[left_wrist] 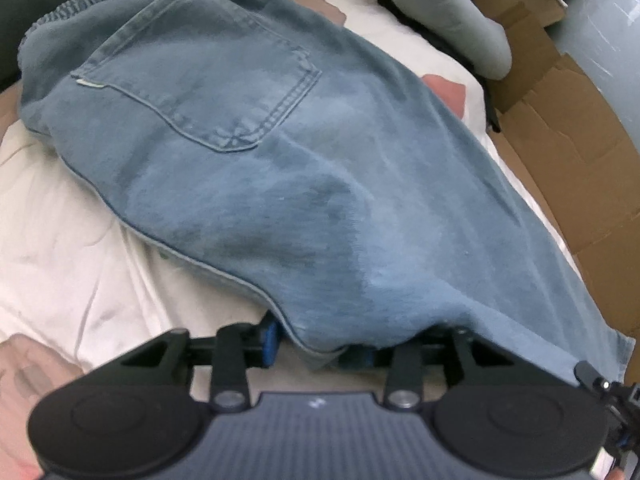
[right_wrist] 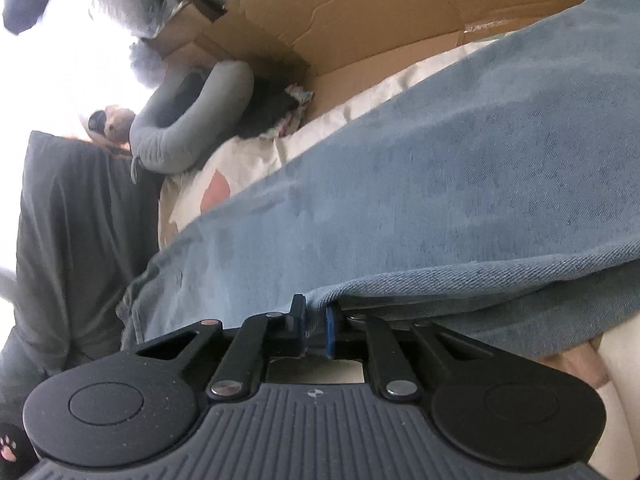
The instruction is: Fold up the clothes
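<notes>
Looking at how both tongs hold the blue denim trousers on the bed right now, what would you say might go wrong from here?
1. The right tongs pinch only the thin hem of the blue denim trousers, so the heavy cloth may slip out.
2. The left tongs stand apart with the denim edge draped between them; that corner may drop and skew the fold.
3. The brown cardboard box lies close beside the white bedsheet; the leg could snag there.
</notes>
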Tool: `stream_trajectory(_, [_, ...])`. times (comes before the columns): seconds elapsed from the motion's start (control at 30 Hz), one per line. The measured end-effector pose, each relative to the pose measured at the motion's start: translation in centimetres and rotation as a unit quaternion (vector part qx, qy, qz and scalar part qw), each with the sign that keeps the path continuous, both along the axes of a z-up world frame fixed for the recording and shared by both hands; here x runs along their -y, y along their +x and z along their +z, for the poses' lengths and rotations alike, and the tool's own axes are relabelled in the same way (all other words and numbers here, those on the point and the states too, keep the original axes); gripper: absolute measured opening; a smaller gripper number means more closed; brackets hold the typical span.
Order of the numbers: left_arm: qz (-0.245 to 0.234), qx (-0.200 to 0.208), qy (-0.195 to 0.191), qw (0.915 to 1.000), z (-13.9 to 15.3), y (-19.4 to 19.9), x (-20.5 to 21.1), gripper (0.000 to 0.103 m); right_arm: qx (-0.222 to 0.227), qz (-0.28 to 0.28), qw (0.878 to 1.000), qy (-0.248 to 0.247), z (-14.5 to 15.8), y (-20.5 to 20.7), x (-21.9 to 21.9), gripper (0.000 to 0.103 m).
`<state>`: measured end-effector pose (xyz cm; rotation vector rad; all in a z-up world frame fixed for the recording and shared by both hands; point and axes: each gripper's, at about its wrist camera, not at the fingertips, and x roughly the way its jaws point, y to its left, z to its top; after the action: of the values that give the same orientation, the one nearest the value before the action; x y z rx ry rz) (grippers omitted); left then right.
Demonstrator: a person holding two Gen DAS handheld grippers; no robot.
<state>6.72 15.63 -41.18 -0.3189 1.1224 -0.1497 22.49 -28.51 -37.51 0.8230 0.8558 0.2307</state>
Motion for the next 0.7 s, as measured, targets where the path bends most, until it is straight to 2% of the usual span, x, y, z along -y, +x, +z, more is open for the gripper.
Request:
stream_trajectory(0.1, [-0.009, 0.007, 0.002, 0.9999, -0.3, 0.1, -0.1, 0.049, -0.01, -0.007, 1.0, 0.003, -0.3, -0.1, 0.0, 0.008])
stream_trajectory(0.2, [-0.013, 0.01, 0.006, 0.9999, -0.4, 0.1, 0.0, 0.049, -0.025, -0.012, 0.999, 0.017, -0.9, -1.0, -0.3, 0.013])
stream_trajectory(0.23, [-0.013, 0.011, 0.008, 0.9998, -0.4, 0.1, 0.0, 0.045, -0.028, -0.01, 0.999, 0.021, -1.1, -1.3, -0.5, 0.021])
stream_trajectory(0.27, [-0.014, 0.013, 0.009, 0.9998, -0.4, 0.1, 0.1, 0.041, -0.03, -0.008, 0.999, 0.025, -1.3, -1.7, -0.6, 0.036])
stream_trajectory(0.33, [-0.019, 0.018, 0.019, 0.9995, -0.2, 0.1, 0.4, 0.029, -0.03, -0.01, 0.999, 0.03, -1.5, -2.2, -0.9, 0.05])
stream_trajectory(0.4, [-0.026, 0.022, 0.031, 0.9989, 0.2, -0.1, 0.6, 0.022, -0.033, -0.009, 0.999, 0.035, -1.7, -2.4, -1.1, 0.05])
stream_trajectory(0.53, [-0.055, 0.025, 0.07, 0.9957, 1.3, -0.3, 1.1, 0.017, -0.032, -0.009, 0.999, 0.033, -1.8, -1.7, -1.3, 0.046])
stream_trajectory(0.63, [-0.074, 0.027, 0.094, 0.9925, 2.4, -0.3, 1.6, 0.017, -0.034, -0.014, 0.999, 0.033, -1.7, -1.1, -1.1, 0.018])
stream_trajectory(0.7, [-0.088, 0.03, 0.109, 0.9898, 3.2, -0.4, 2.0, 0.016, -0.029, -0.013, 0.999, 0.025, -1.5, -1.0, -1.0, 0.013])
